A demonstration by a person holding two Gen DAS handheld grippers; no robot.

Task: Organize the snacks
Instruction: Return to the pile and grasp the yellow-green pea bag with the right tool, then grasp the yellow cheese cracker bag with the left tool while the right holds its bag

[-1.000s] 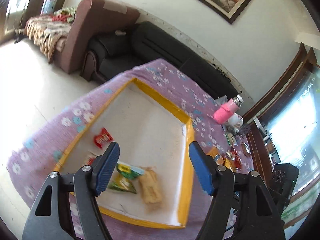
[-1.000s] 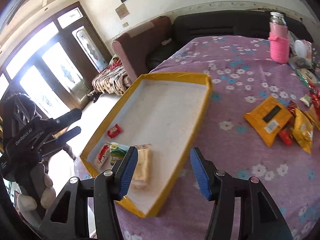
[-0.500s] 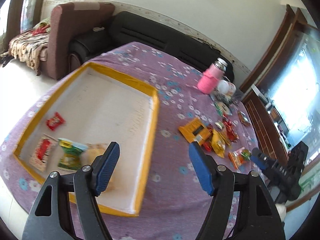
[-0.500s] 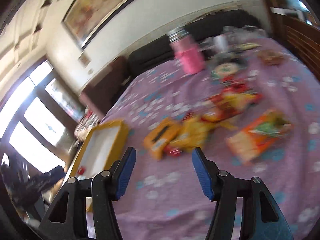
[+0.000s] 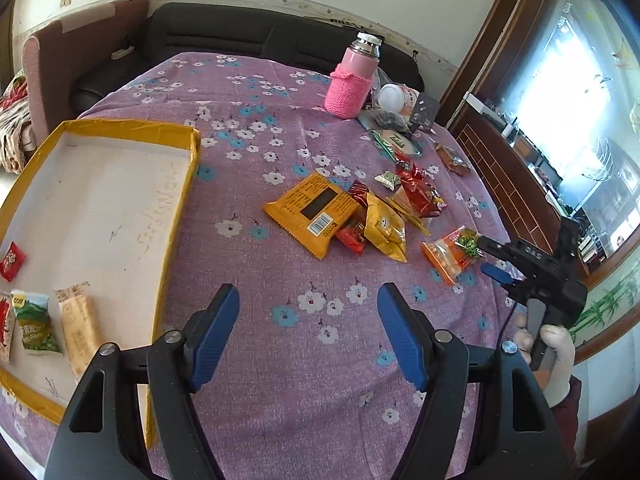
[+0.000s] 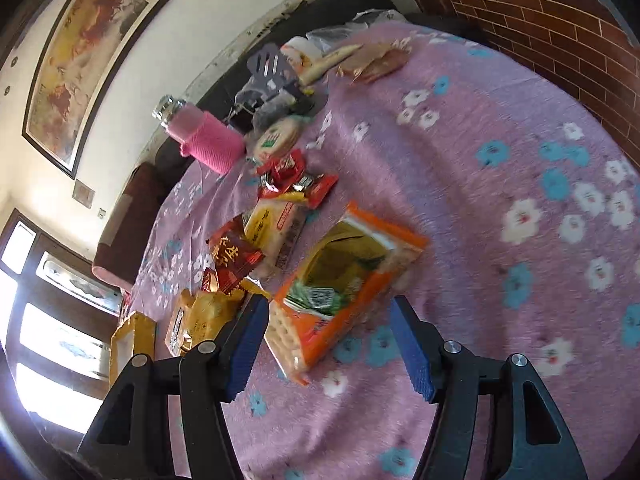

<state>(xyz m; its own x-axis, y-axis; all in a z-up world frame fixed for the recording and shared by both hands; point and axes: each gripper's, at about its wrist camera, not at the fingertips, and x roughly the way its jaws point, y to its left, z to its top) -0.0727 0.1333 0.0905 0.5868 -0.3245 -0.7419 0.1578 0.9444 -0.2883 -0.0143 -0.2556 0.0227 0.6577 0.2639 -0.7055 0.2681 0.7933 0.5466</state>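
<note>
A yellow-rimmed tray [image 5: 176, 216] at the left holds a red packet [image 5: 12, 261], a green pack [image 5: 36, 322] and a beige bar [image 5: 80, 328]. Loose snacks lie mid-table: a big orange-yellow pack [image 5: 316, 212], a yellow pack [image 5: 384, 228] and red packs [image 5: 418, 190]. My left gripper [image 5: 307, 294] hovers open and empty over bare cloth in front of them. My right gripper [image 6: 329, 306] is open, its jaws having widened, and it hangs just above an orange cracker pack [image 6: 348, 264] without touching it. In the left wrist view that right gripper [image 5: 486, 254] sits by the same pack [image 5: 450, 252].
A pink-sleeved bottle [image 5: 352, 80] and a clutter of cups and bags [image 5: 400, 104] stand at the table's far side. Behind it is a black sofa [image 5: 224, 36]; a wooden cabinet [image 5: 508, 176] runs along the right. A hand [image 5: 548, 344] holds the right gripper.
Both grippers swung right, away from the tray toward the snack pile. The right gripper came in low over the orange cracker pack and its jaws spread a little wider.
</note>
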